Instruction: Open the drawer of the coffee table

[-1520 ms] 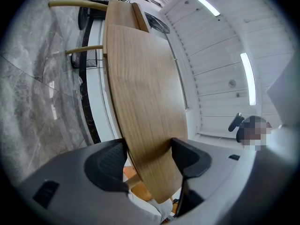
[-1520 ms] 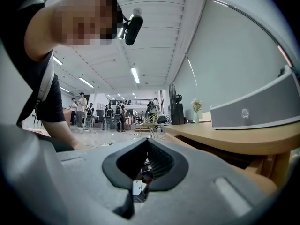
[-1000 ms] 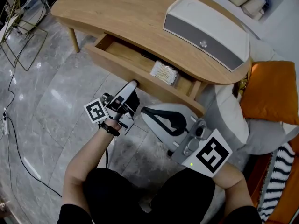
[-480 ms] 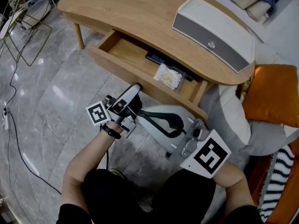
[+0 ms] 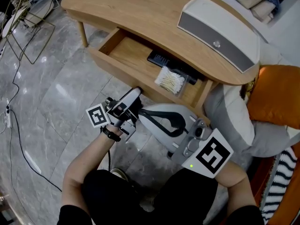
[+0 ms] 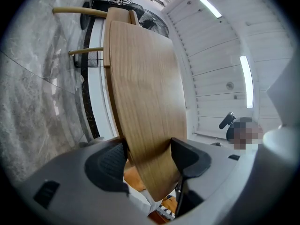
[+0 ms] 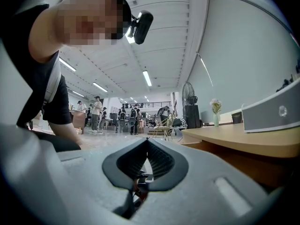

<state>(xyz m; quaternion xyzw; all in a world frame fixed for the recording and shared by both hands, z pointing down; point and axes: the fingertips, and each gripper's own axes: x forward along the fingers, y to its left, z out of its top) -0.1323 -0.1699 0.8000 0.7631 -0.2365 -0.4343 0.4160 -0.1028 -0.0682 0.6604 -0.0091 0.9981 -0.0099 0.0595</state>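
While the drawer (image 5: 129, 50) stood pulled out on the near side of the table (image 5: 140, 13), I had my left gripper (image 5: 135, 93) clamped on its front panel (image 6: 145, 102). A remote (image 5: 161, 60) and a swab pack (image 5: 169, 80) lay at its right end. My right gripper (image 5: 146, 114) hung just beside, jaws together, empty.

A coffee table (image 5: 140, 8) fills the upper frame, a speaker (image 5: 218, 32) on its right end. Its drawer (image 5: 126, 50) juts toward lower left; inside, a remote (image 5: 161, 60) lies behind a bag of cotton swabs (image 5: 168, 78). A cushion (image 5: 274, 97) sits at far right.
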